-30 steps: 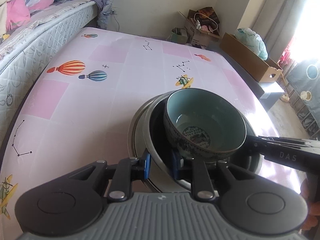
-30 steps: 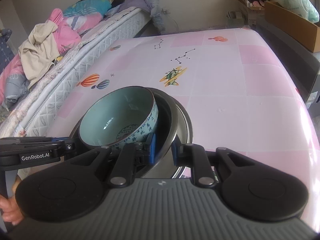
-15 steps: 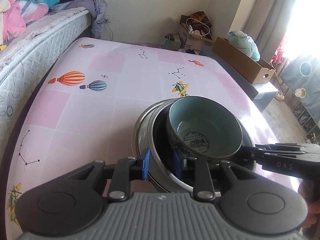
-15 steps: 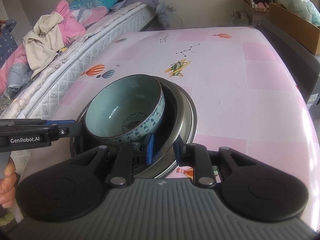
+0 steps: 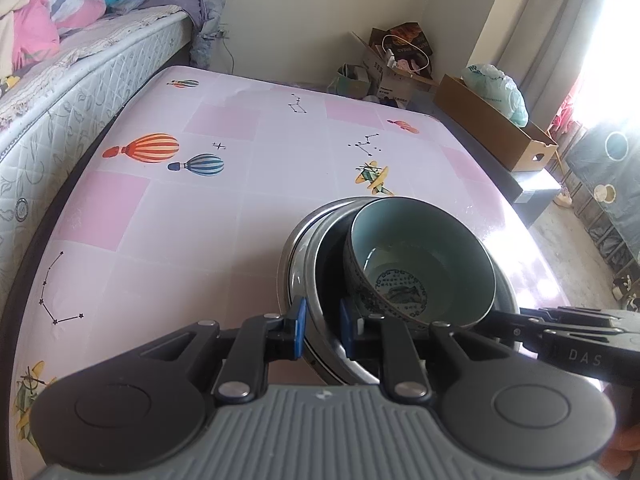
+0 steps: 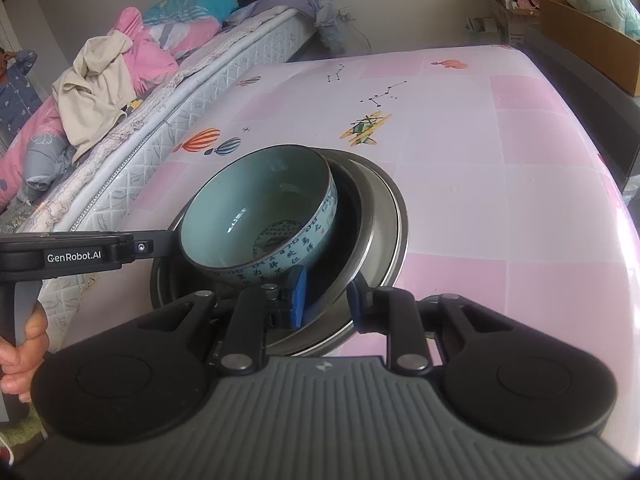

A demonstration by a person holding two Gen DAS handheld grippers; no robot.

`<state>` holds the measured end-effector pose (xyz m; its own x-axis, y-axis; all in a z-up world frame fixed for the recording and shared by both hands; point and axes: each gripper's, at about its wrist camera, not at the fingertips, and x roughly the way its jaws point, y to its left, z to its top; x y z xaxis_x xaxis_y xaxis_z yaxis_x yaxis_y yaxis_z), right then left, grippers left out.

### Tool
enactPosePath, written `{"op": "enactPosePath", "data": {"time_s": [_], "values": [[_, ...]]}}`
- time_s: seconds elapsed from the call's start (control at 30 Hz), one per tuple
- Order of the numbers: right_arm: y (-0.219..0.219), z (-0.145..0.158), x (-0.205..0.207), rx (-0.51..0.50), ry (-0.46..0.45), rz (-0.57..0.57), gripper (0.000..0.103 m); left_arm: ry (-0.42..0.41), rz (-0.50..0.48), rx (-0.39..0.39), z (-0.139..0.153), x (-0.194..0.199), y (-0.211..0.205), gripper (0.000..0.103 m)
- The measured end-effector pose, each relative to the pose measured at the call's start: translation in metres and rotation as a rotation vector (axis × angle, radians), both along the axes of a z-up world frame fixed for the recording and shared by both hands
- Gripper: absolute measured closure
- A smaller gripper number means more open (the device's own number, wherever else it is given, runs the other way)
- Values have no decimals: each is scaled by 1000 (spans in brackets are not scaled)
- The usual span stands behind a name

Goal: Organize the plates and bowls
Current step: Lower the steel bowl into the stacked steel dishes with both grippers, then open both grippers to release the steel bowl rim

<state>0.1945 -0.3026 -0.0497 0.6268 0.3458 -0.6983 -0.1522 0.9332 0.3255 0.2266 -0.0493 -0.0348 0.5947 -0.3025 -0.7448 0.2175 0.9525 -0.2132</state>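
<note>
At the desk's (image 5: 256, 208) near edge, toward five o'clock, a celadon bowl (image 5: 420, 268) sits tilted inside stacked metal plates (image 5: 298, 264). The left hand-held gripper (image 5: 322, 330) is closing on their rim at seven o'clock; the right hand-held gripper (image 6: 326, 298) is opening around the opposite rim.

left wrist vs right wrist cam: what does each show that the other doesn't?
Left wrist only: the bright curtained window and the right gripper side-on, marked DAS. Right wrist only: the left hand on its handle, marked GenRobot.AI. Both: the teal bowl nested in a dark bowl inside a steel dish, pink table beneath. Each gripper's jaws straddle the stack's rim, and those of the left gripper are closing. Mattress and cardboard box sit behind.
</note>
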Motion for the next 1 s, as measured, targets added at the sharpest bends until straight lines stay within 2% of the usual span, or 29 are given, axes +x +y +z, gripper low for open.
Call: {"op": "enactPosePath", "data": {"time_s": [0.23, 0.3, 0.4, 0.47, 0.53, 0.67, 0.7, 0.9, 1.0], "values": [[-6, 6, -13, -13, -51, -49, 79, -10, 13, -19, 2, -5, 3, 81], [-9, 8, -19, -14, -68, -69, 79, -18, 13, -19, 3, -8, 3, 75], [-15, 9, -26, 23, -77, -85, 79, -33, 13, -7, 6, -10, 1, 57], [-15, 7, -27, 41, -71, -92, 79, -56, 22, 9, 10, -14, 1, 39], [-18, 3, -31, 79, -64, -115, 79, -77, 26, 17, 15, -18, 1, 35], [-28, 2, -49, 172, -70, -180, 78, -93, 24, 11, 22, -26, 7, 20], [-31, 3, -55, 189, -72, -196, 77, -96, 24, 8, 24, -28, 8, 20], [-45, 8, -98, 259, -83, -276, 60, -113, 13, -15, 31, -49, 18, 7], [-44, 13, -117, 274, -89, -281, 54, -138, 24, 18, 34, -62, 20, 1]]}}
